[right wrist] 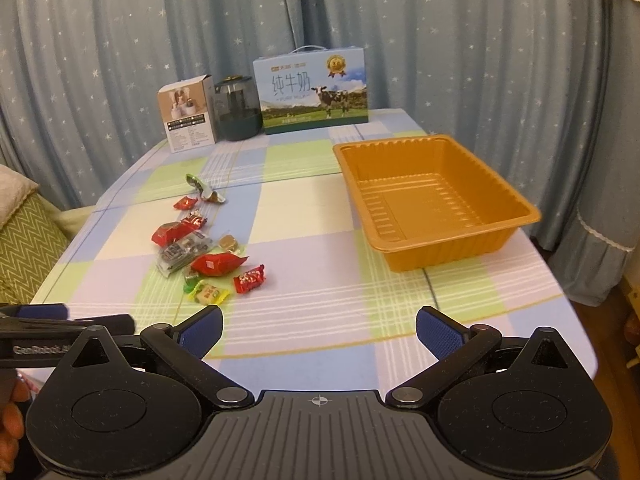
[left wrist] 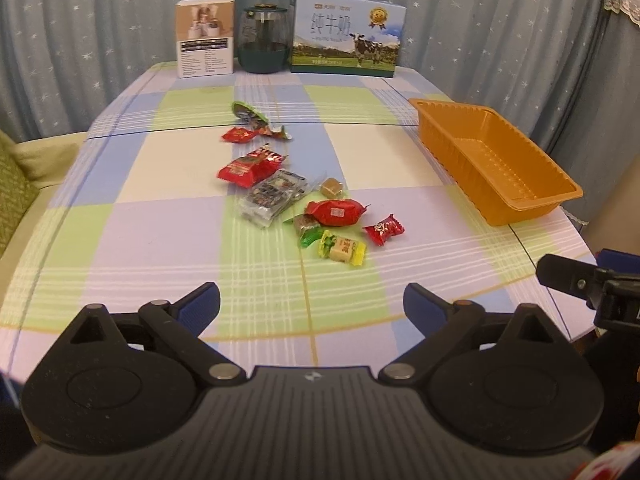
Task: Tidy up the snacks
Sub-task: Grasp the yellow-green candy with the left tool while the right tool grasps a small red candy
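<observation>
We hold our left gripper (left wrist: 312,308) low over the near edge of the table with the pastel checked cloth (left wrist: 160,232), its blue-padded fingers (left wrist: 200,306) spread wide apart with nothing between them. Our right gripper (right wrist: 319,332) hangs just to the right of it, also over the near edge, its blue pads (right wrist: 438,336) likewise wide apart and holding nothing. Ahead of us, left of centre, the wrapped snacks lie loose on the cloth in a ragged line running from near to far. Nearest sits the yellow-and-green wrapped candy (left wrist: 342,249), and just right of it the small red twist-wrapped sweet (left wrist: 384,229). Behind them lies the large red oval candy (left wrist: 335,211), touching a green-wrapped piece (left wrist: 307,229) at its near left. Just beyond that we see a small brown caramel cube in clear wrap (left wrist: 331,188), and to its left a clear packet with dark print (left wrist: 272,196). Farther still, a red pillow packet (left wrist: 244,170) lies against the clear packet, then a small red sweet (left wrist: 237,135), and farthest a green foil wrapper (left wrist: 250,112). Well apart on the right stands the orange ribbed plastic tray (right wrist: 500,236), with no snack inside it. Along the far edge stand a white carton with a product photo (left wrist: 205,38), a dark green glass jar (left wrist: 264,40) and a blue milk box with a cow picture (left wrist: 347,36), with a star-dotted blue-grey curtain (left wrist: 100,20) behind them.
</observation>
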